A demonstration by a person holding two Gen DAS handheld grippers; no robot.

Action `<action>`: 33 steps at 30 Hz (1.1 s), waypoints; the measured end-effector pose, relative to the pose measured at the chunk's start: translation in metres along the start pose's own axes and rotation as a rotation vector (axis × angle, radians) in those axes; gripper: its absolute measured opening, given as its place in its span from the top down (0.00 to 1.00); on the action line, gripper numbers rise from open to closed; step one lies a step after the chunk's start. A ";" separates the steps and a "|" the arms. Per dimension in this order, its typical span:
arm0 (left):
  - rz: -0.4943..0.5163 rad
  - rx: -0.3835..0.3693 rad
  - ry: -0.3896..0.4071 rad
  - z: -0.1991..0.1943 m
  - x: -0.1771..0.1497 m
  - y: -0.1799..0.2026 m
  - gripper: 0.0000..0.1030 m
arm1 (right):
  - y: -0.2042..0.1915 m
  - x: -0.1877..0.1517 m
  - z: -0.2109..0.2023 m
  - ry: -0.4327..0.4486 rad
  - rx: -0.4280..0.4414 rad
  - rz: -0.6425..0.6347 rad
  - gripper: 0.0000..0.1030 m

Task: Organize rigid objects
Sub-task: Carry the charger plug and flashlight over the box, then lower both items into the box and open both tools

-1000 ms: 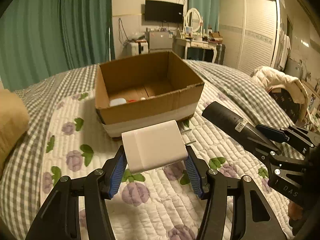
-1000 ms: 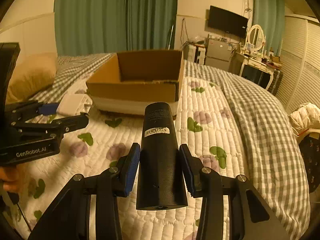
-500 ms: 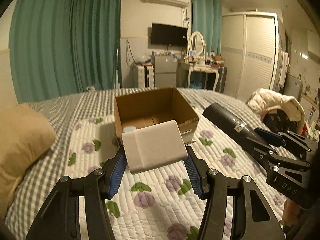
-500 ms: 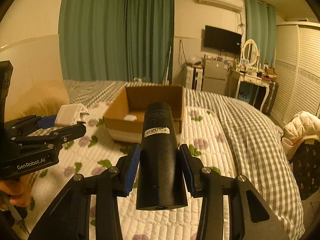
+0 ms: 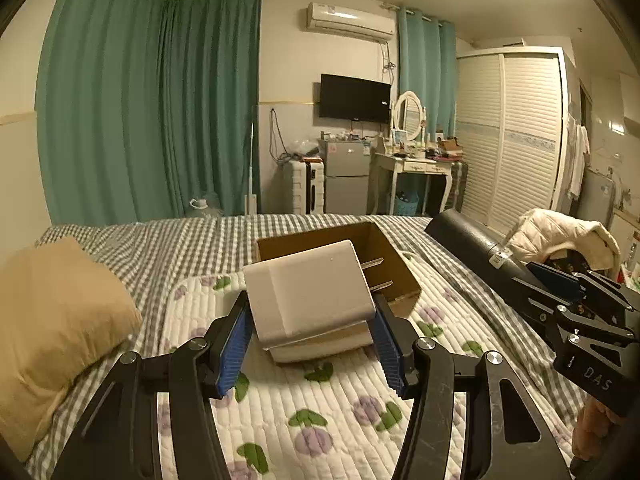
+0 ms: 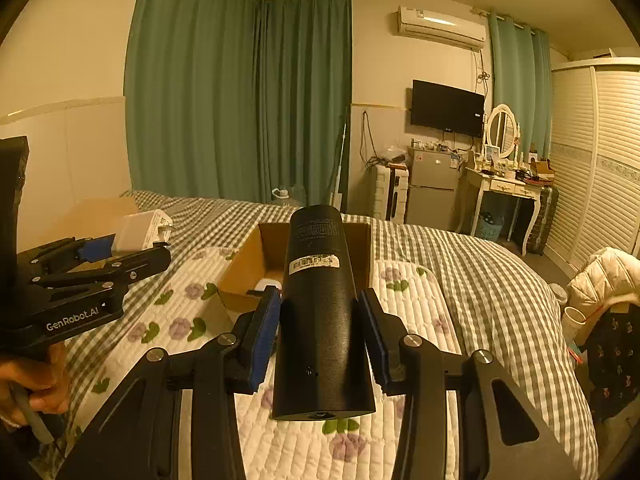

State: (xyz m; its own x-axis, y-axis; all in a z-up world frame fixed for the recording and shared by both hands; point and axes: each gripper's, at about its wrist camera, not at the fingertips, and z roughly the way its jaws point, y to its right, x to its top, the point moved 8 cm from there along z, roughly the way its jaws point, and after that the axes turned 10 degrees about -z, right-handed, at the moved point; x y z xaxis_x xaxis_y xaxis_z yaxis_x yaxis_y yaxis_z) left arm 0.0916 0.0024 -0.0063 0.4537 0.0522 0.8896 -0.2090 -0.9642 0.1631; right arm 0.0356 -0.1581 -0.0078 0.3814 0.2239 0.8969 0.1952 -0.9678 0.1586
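Note:
My left gripper (image 5: 312, 340) is shut on a white plug-in charger (image 5: 308, 294) with two metal prongs pointing right; the charger also shows in the right wrist view (image 6: 140, 230). My right gripper (image 6: 318, 340) is shut on a black cylinder (image 6: 320, 308) with a barcode label; the cylinder also shows in the left wrist view (image 5: 472, 248). Both are held high above the bed. An open cardboard box (image 5: 396, 264) sits on the quilt ahead, partly hidden behind the charger. In the right wrist view the box (image 6: 244, 264) holds a white item, mostly hidden.
The bed has a flowered quilt (image 5: 320, 412) over a checked cover (image 6: 480, 264). A tan pillow (image 5: 52, 312) lies at the left. A chair with a cream jacket (image 5: 560, 236) stands right of the bed. A wardrobe, dresser and small fridge line the far wall.
Both grippers have risen and pulled back from the box with their objects still held. The box now looks smaller and lower in both views.

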 end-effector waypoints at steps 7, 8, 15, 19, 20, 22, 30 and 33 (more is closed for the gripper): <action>0.010 0.023 0.008 0.024 0.010 -0.002 0.44 | 0.004 0.016 0.016 0.028 -0.002 -0.005 0.61; 0.009 0.023 0.007 0.027 0.011 -0.002 0.44 | 0.004 0.018 0.020 0.030 -0.001 -0.008 0.61; 0.011 0.027 0.001 0.059 0.019 -0.002 0.44 | 0.008 0.024 0.047 0.030 0.000 -0.011 0.61; 0.000 0.030 -0.007 0.083 0.025 -0.005 0.44 | 0.012 0.027 0.069 0.020 0.008 -0.017 0.61; -0.003 0.028 -0.014 0.090 0.026 -0.006 0.44 | 0.012 0.028 0.075 0.018 0.009 -0.024 0.61; -0.007 0.023 -0.032 0.106 0.025 -0.006 0.44 | 0.012 0.029 0.088 0.011 0.015 -0.034 0.61; 0.000 0.033 -0.079 0.158 0.021 -0.011 0.44 | 0.010 0.020 0.143 -0.028 0.051 -0.031 0.61; 0.003 0.033 -0.104 0.176 0.015 -0.010 0.44 | 0.013 0.018 0.165 -0.049 0.060 -0.029 0.61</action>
State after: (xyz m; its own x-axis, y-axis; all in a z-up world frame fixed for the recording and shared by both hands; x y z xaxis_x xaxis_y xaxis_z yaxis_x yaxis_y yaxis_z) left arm 0.2524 -0.0330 -0.0697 0.5413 0.0241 0.8405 -0.1824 -0.9724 0.1453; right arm 0.1945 -0.1474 -0.0577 0.4185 0.2582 0.8707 0.2598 -0.9527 0.1577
